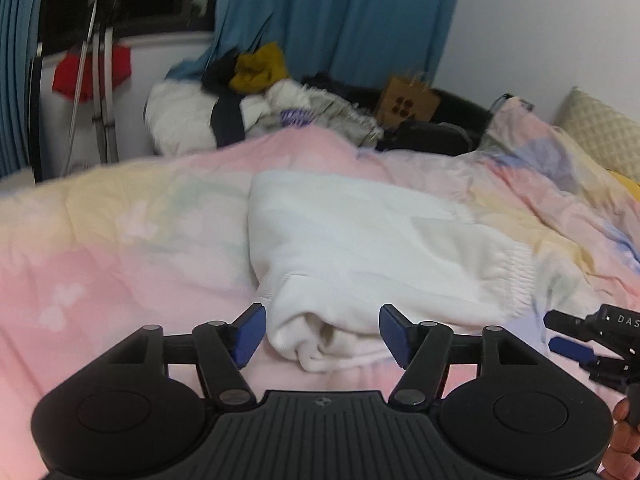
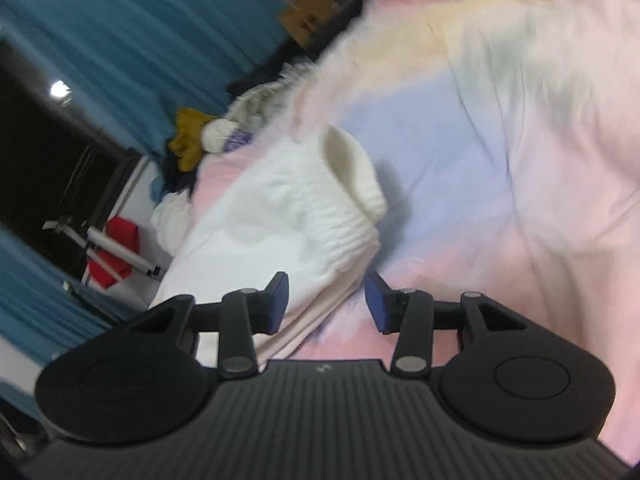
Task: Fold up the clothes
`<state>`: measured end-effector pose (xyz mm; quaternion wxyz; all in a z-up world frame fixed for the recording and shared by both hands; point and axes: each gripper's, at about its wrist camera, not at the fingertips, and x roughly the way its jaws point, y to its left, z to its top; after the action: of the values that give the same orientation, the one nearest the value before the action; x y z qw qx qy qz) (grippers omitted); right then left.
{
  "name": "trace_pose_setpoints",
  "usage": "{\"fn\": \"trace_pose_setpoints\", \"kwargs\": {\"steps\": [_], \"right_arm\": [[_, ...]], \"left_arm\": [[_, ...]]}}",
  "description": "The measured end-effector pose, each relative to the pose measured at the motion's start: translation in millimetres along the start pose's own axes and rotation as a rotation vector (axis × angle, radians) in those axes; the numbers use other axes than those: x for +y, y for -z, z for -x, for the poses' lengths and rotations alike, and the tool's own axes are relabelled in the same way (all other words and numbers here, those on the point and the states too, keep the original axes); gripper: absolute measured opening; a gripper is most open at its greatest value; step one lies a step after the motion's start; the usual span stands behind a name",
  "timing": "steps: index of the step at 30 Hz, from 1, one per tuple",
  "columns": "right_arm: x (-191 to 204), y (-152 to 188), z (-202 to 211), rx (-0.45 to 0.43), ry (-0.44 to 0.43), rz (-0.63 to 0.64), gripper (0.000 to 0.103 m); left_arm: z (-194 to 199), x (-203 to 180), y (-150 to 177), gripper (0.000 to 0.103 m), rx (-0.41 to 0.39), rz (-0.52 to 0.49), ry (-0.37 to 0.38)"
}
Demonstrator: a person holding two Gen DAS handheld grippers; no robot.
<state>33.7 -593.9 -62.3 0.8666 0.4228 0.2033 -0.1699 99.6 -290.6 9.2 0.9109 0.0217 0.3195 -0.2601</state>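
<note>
A white knitted sweater (image 1: 360, 240) lies folded on the pastel pink and yellow duvet (image 1: 120, 240). My left gripper (image 1: 323, 334) stands open just short of the sweater's near rolled edge, and its blue pads (image 1: 250, 334) do not touch the cloth. In the right wrist view the sweater (image 2: 280, 216) runs up to the left, its ribbed hem curling up. My right gripper (image 2: 327, 300) is open over the sweater's near corner, with gaps between the pads and the fabric. The right gripper (image 1: 580, 340) also shows at the right edge of the left wrist view, with a hand behind it.
A heap of clothes (image 1: 256, 96) in white, mustard and dark colours lies at the far side of the bed, next to a brown paper bag (image 1: 408, 104). Blue curtains (image 1: 340, 20) hang behind. A red cloth (image 1: 92, 72) and a white stand (image 1: 104, 92) are at the left. A pillow (image 1: 600, 132) sits far right.
</note>
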Motion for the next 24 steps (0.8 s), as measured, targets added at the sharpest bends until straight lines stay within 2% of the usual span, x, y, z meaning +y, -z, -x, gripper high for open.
{"fn": "trace_pose_setpoints", "kwargs": {"steps": [8,12,15,17,24], "right_arm": [[44,23,85,-0.075,-0.061,0.258,0.046],[68,33,120,-0.133,-0.075,0.366,0.046],[81,47,136,-0.163,-0.071,0.426,0.046],[88,55,146,-0.174,-0.071,0.454,0.046],[107,71,165,-0.208,-0.081,0.509,0.046]], "left_arm": [[116,-34,22,0.081,-0.146,-0.087,0.004],[155,-43,33,0.086,-0.176,-0.1,0.003],[177,-43,42,0.093,-0.195,-0.096,-0.001],[189,-43,47,0.1,-0.207,-0.108,-0.013],[212,-46,63,0.103,-0.236,-0.149,-0.051]]}}
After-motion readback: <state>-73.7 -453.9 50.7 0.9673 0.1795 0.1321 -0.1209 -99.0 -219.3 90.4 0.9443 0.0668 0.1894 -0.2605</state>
